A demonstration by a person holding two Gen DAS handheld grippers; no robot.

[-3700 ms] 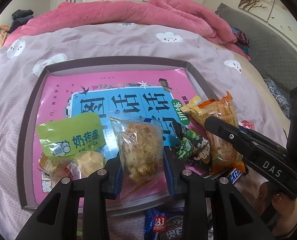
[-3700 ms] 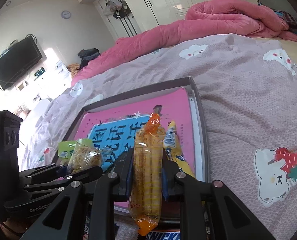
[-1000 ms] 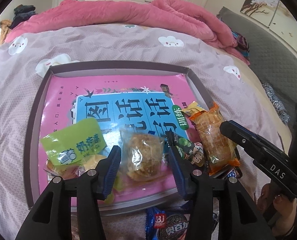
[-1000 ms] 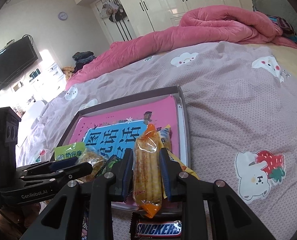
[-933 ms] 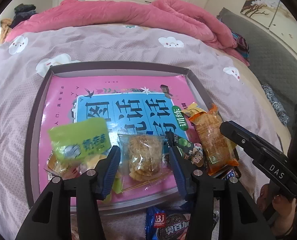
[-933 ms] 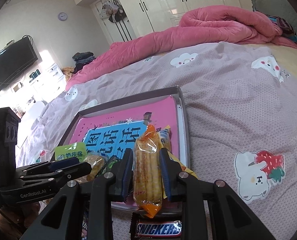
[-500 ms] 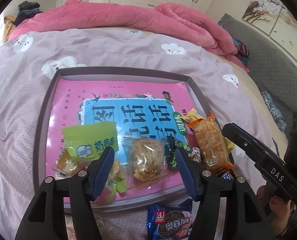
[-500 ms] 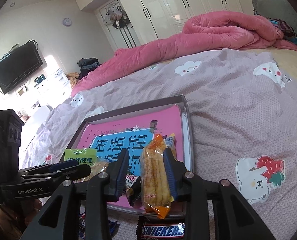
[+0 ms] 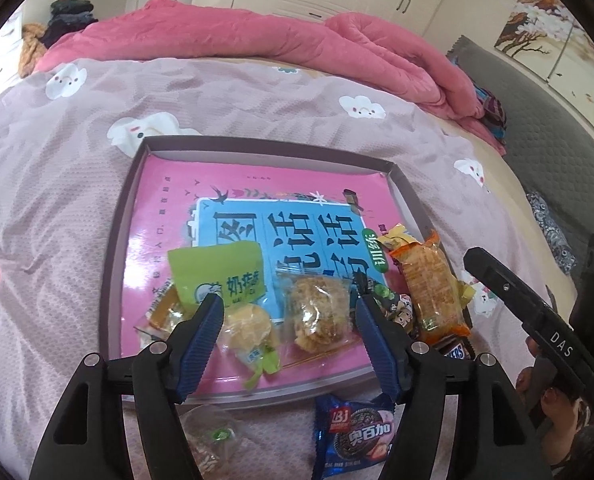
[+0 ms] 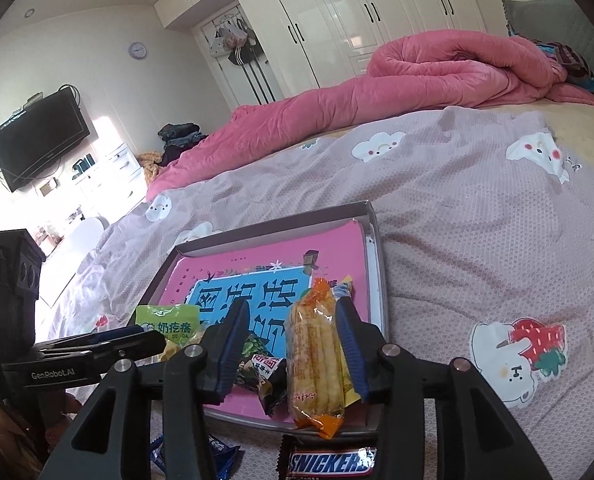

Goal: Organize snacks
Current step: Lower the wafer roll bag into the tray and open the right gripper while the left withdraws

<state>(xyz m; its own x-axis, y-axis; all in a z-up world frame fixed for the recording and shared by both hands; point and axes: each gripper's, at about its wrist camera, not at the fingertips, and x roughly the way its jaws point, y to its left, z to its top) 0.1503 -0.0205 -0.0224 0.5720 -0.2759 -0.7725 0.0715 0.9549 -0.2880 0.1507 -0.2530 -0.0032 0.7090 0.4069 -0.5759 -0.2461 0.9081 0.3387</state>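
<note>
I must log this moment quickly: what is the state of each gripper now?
Left gripper: jaws opening, holding nothing; clear pastry packet lies free between them.
Right gripper: jaws opening, orange biscuit packet released between them.

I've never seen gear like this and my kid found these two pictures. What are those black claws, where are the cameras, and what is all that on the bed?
No robot here: a person holds a black two-finger clamp in each hand, each with a wide-angle camera looking along its fingers. One picture is from the left gripper, the other from the right gripper.

On the bed sits a shallow tray lined with a pink book cover. Snacks lie along its near edge: a green packet, a clear-wrapped pastry, an orange packet. A Snickers bar and a blue cookie packet lie outside it.

Both sets of jaws are opening. The pastry and orange packet lie between them, apparently just set down.
</note>
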